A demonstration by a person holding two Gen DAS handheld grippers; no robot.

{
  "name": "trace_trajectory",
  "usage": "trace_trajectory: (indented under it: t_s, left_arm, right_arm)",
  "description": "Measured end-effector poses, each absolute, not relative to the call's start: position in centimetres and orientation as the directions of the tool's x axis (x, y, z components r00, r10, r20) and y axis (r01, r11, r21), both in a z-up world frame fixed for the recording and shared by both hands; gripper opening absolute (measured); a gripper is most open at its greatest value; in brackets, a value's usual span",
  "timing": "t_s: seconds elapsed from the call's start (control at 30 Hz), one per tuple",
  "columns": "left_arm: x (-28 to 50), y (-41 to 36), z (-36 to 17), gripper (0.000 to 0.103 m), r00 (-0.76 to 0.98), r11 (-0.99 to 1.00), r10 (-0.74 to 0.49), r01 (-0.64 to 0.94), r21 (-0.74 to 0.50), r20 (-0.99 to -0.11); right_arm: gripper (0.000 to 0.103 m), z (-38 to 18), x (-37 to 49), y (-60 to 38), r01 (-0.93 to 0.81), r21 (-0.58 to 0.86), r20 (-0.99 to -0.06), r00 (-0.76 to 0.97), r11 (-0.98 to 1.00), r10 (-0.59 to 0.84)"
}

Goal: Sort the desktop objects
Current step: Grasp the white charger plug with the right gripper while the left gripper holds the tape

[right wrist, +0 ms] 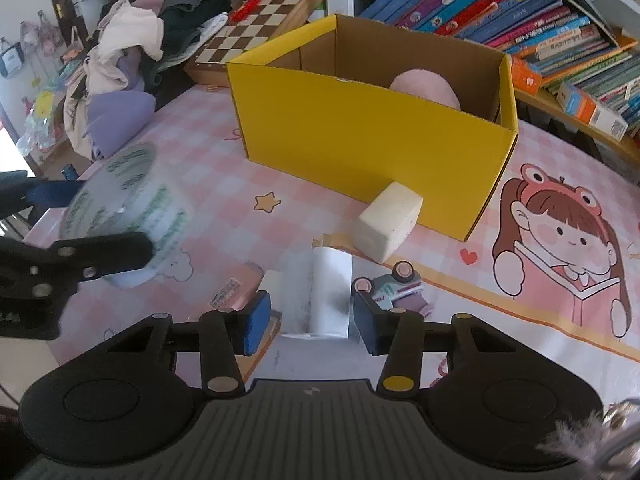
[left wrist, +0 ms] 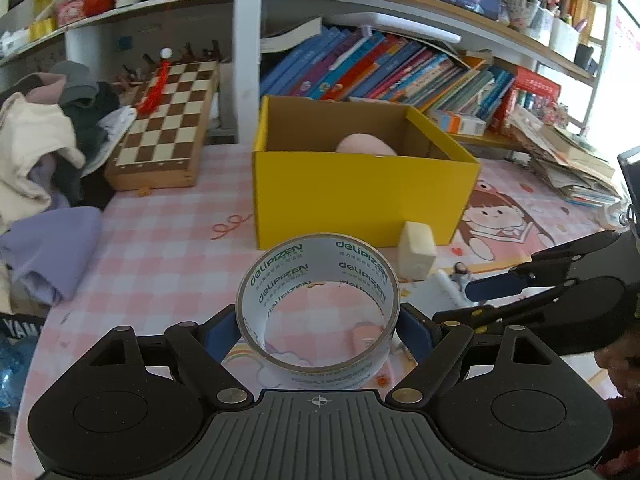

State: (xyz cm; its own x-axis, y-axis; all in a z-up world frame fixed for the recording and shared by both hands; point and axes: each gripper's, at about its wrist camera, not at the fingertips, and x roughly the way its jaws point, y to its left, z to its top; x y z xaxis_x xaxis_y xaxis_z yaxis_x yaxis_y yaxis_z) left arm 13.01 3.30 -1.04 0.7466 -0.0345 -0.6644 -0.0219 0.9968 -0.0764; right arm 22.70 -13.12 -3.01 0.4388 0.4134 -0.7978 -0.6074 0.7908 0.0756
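Your left gripper (left wrist: 318, 330) clamps a glossy clear tape ring (left wrist: 318, 280) at lower centre; your right gripper (right wrist: 310, 320) brackets a white paper roll (right wrist: 320, 292), grip uncertain.

One tape roll (left wrist: 318, 308), one yellow box (left wrist: 360, 196), one eraser (left wrist: 416, 250), one paper roll (right wrist: 320, 292).

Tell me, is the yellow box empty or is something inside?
Not empty. The yellow box is open on top, and a soft pink thing shows above its front wall in both views. What lies deeper inside cannot be seen.
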Motion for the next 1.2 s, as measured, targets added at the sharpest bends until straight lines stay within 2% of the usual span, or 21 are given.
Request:
trace_trajectory:
  t_s: [0.17,0.2,0.23,0.33,0.57,0.93,1.2]
  left_arm:
    - [12.9,3.9,-1.2,0.085,0.741,0.996,-0.017,-0.045,-0.075,-0.671]
    - [13.0,3.9,-1.2,0.085,0.74,0.996,-0.017,-0.044,-0.074,-0.672]
    - [13.0,3.9,-1.2,0.085,0.74,0.996,-0.017,-0.043,-0.073,-0.673]
    - [13.2,3.7,-1.3,0.085,0.739,0.997,-0.019,-0.038,-0.07,-0.674]
    - [13.4,3.3,-1.3,0.085,0.738,0.997,-0.029,-0.023,-0.067,-0.674]
    - [13.3,3.4,-1.2,0.085,0.744,0.997,-0.029,-0.022,-0.068,-0.668]
    - [12.9,3.4,-0.9,0.085,0.751,0.998,-0.033,-0.013,-0.065,-0.659]
  right_arm:
    - [0.042,-3.3,23.1,-12.3,-0.619,0.063,-0.801,0.437,0.783,0.41]
    - [0.04,-3.3,23.0,-12.1,-0.625,0.047,-0.8,0.443,0.779,0.404]
    - [0.032,-3.3,22.9,-12.0,-0.632,0.028,-0.8,0.451,0.775,0.396]
    - [0.029,-3.2,22.6,-11.8,-0.654,0.014,-0.795,0.452,0.756,0.405]
    - [0.028,-3.0,22.1,-11.7,-0.69,0.009,-0.779,0.448,0.724,0.438]
    - [0.029,-3.7,23.0,-11.9,-0.659,0.041,-0.806,0.422,0.751,0.414]
    - [0.027,-3.7,22.3,-11.8,-0.667,0.052,-0.805,0.412,0.743,0.427]
